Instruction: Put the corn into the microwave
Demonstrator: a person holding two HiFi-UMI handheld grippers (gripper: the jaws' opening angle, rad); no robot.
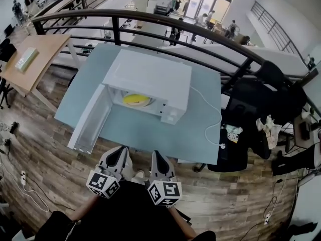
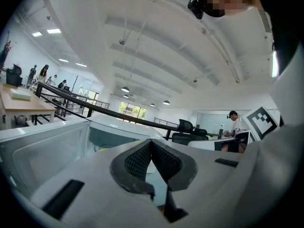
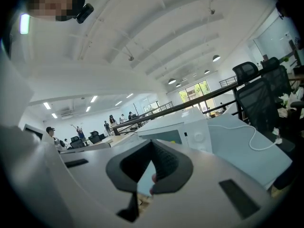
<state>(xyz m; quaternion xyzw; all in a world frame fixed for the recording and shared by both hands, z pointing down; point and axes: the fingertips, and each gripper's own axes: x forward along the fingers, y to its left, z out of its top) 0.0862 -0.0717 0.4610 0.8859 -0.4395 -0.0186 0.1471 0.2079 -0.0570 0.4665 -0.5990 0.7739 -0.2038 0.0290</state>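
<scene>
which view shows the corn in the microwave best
The head view: it looks down into the open microwave, where the yellow corn lies. The left gripper view gives only a yellow sliver past the door; the right gripper view barely a hint.

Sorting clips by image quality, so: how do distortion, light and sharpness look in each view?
Head view: heavy fisheye, the railing bows; even daylight, microwave sharp. Left gripper view: dark vignetted corners, bright washed ceiling, soft foreground. Right gripper view: same vignette, ceiling lamps glare, microwave recognisable.
</scene>
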